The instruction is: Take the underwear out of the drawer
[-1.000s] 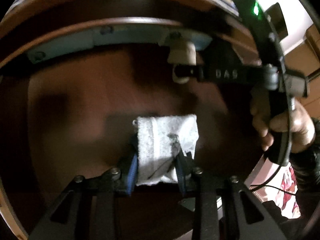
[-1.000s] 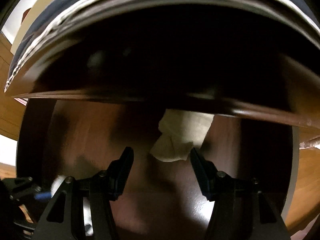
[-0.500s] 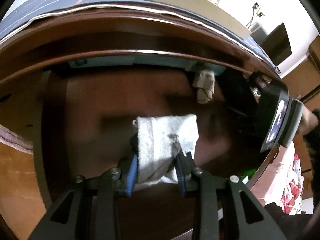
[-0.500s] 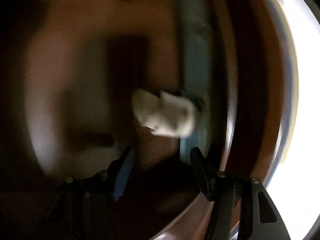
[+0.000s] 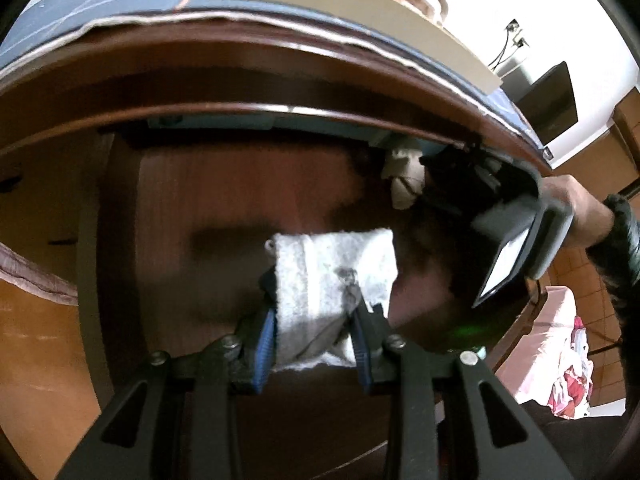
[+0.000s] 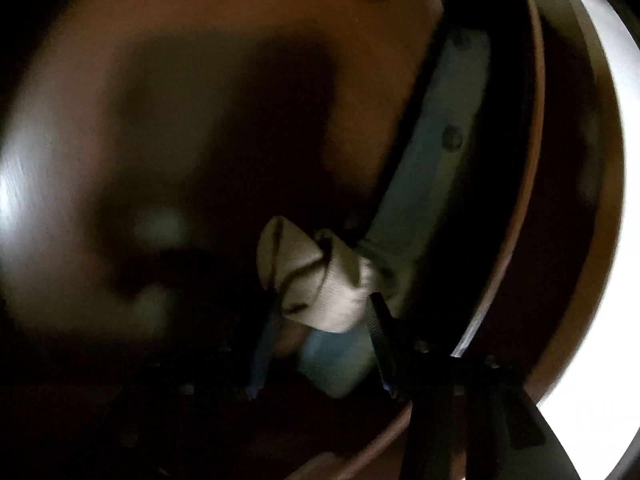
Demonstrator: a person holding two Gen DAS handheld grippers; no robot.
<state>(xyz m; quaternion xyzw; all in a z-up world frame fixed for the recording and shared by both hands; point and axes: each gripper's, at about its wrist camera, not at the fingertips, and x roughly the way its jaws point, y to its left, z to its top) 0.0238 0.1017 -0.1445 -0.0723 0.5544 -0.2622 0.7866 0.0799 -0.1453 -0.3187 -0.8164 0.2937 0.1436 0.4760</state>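
Observation:
A white folded piece of underwear (image 5: 332, 264) hangs over the drawer's brown floor (image 5: 220, 200), and my left gripper (image 5: 316, 292) is shut on its lower half. A beige rolled piece of underwear (image 6: 304, 268) lies in the drawer's far right corner, also visible in the left wrist view (image 5: 402, 184). My right gripper (image 6: 322, 304) reaches into that dark corner. Its jaws are closing with the beige roll between them, and the pads stand close at its sides without a clear squeeze. A person's hand (image 5: 576, 208) holds that gripper.
A pale blue drawer rail (image 6: 436, 160) runs along the inner wall beside the beige roll. The tabletop's brown front edge (image 5: 280, 80) overhangs the drawer. A pink cloth (image 5: 560, 340) lies on the tiled floor at the right.
My right gripper swung into the far right corner, and its jaws narrowed around the beige roll. My left gripper drew back slightly with the white piece still held.

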